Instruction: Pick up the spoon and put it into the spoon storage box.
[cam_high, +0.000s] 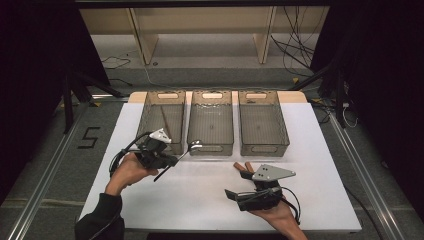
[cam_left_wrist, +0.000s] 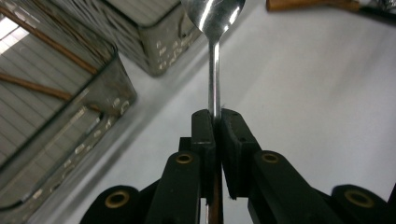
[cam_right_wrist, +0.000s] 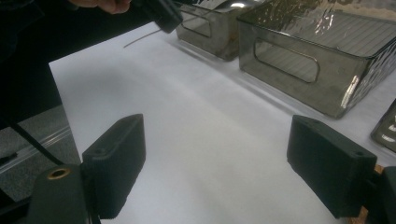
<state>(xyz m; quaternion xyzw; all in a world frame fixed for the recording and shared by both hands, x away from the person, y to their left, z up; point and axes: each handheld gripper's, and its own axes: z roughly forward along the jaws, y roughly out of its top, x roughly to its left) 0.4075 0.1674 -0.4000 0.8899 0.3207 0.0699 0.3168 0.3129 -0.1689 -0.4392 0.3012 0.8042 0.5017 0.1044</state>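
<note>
Steel spoon (cam_high: 187, 150), high view: I have it clenched by the handle in my left tool (cam_high: 172, 160), bowl just at the near rim of the middle bin (cam_high: 210, 122), near the tabletop's (cam_high: 200, 200) left half. Three smoky bins line the far edge; left bin (cam_high: 161, 117) holds thin sticks. Right tool (cam_high: 235, 192) rests toward the near right edge, brown wooden pieces (cam_high: 242, 166) just beyond it.

Left tool view: jaws pinched tight on the spoon (cam_left_wrist: 215, 56) handle, bowl pointing away.

Right tool view: right tool (cam_right_wrist: 224, 168) released, pads wide apart over bare tabletop (cam_right_wrist: 201, 130).
</note>
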